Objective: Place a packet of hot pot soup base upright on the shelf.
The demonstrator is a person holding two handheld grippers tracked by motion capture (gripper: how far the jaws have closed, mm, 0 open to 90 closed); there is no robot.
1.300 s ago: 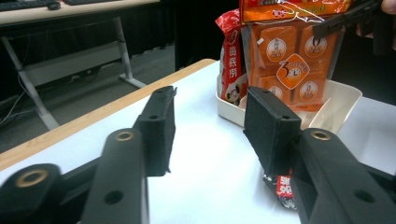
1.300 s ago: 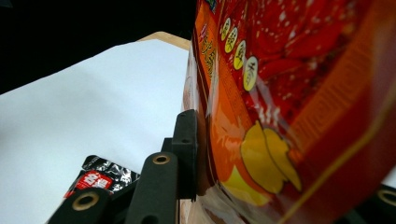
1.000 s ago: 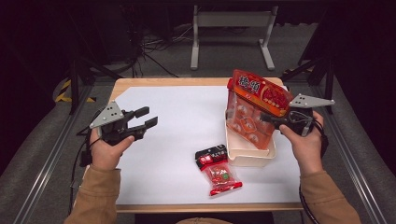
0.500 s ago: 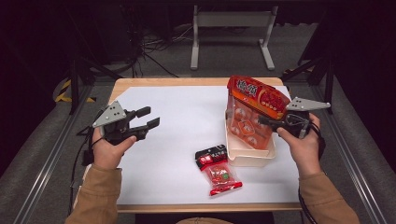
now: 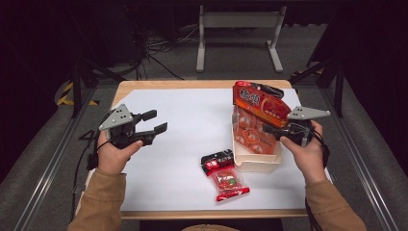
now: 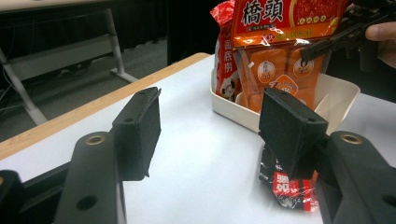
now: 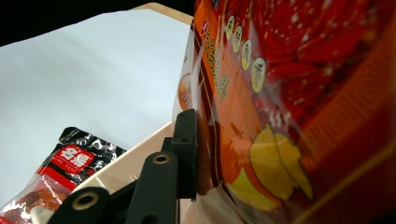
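Dark room, grey carpet floor (image 5: 38,163), wooden table (image 5: 192,84) (white-topped), metal stand (image 5: 238,33), floor cables (image 5: 159,48)

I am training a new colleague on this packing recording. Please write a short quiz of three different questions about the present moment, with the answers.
1. True or false: the left gripper holds a packet.
2. Where does the large orange bag stand? A) in the cream tray B) flat on the white sheet C) on the floor
3. Fill in: the small red and black packet lies on the white sheet, just in front of the ____.

Key
1. False: its jaws are open with nothing between them, and have just been opening.
2. A; the right gripper is shut on it.
3. tray
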